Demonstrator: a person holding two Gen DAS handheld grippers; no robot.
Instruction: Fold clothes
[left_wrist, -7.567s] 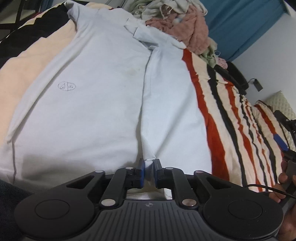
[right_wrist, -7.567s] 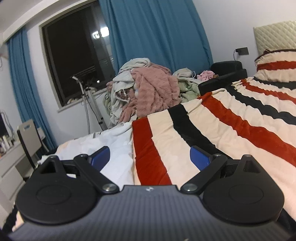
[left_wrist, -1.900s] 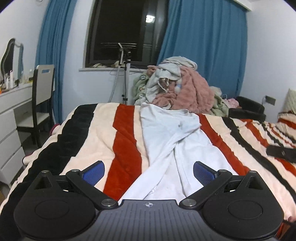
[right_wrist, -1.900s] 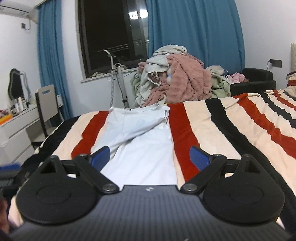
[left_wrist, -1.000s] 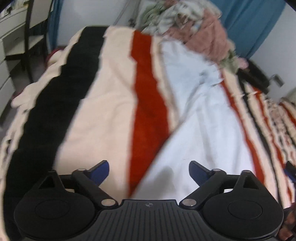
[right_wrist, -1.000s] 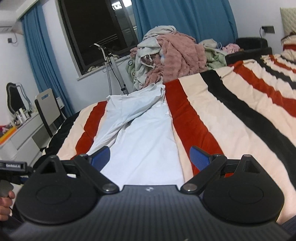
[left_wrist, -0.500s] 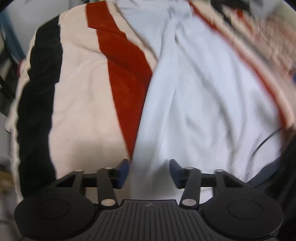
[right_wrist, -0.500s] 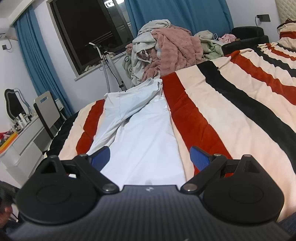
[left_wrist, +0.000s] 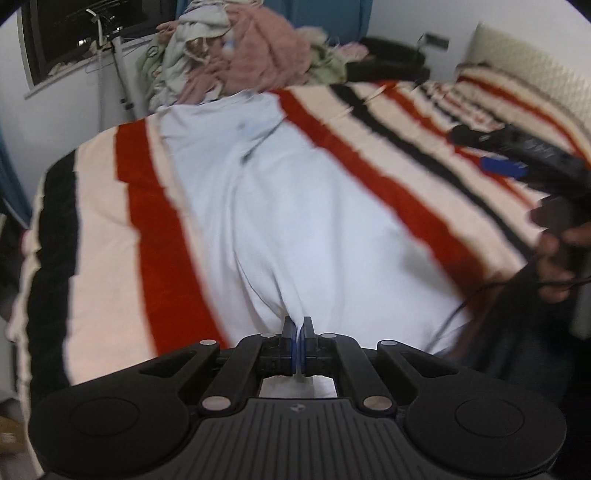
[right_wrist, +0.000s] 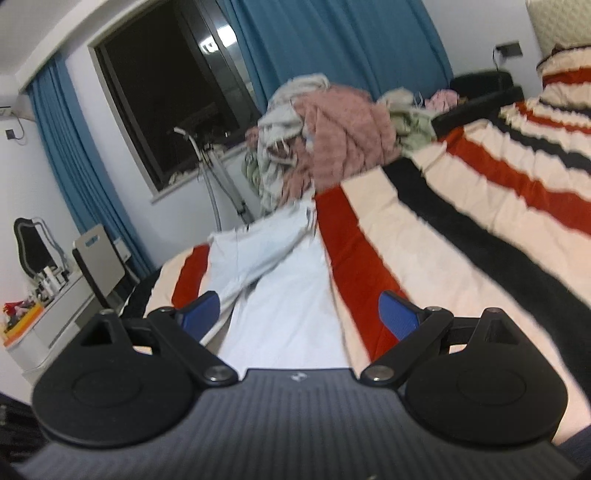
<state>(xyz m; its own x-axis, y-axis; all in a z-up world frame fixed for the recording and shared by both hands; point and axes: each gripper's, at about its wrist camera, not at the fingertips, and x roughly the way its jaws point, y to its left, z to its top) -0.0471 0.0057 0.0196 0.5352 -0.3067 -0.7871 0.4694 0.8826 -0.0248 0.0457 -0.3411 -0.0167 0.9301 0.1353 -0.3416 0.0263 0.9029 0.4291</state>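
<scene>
Two grippers are over the bed, and each camera catches what the other misses. The left gripper (left_wrist: 297, 341) has its blue pads pressed together on the near hem of the white shirt (left_wrist: 295, 206), the cloth drawn up into a ridge right at the fingertips. From there the shirt runs straight ahead of the tool along the striped blanket (left_wrist: 155, 236), its far end just short of the clothes pile (left_wrist: 240, 55).

Only the left view shows the right gripper (left_wrist: 517, 162) from outside: off to the right and ahead, held in a hand (left_wrist: 557, 258) with a cable trailing below. It is blurred there, so its fingers are hard to read.

The right gripper's own camera settles it: its blue pads (right_wrist: 201, 312) stand wide apart with nothing between them, above the near part of the shirt. That view alone also takes in the dark window (right_wrist: 173, 96), blue curtains (right_wrist: 332, 40), a chair (right_wrist: 99, 262) and a dresser (right_wrist: 44, 314) off to the left.

The shirt's near edge is hidden behind both tool bodies, and its folded far end is smeared by motion in both views.
</scene>
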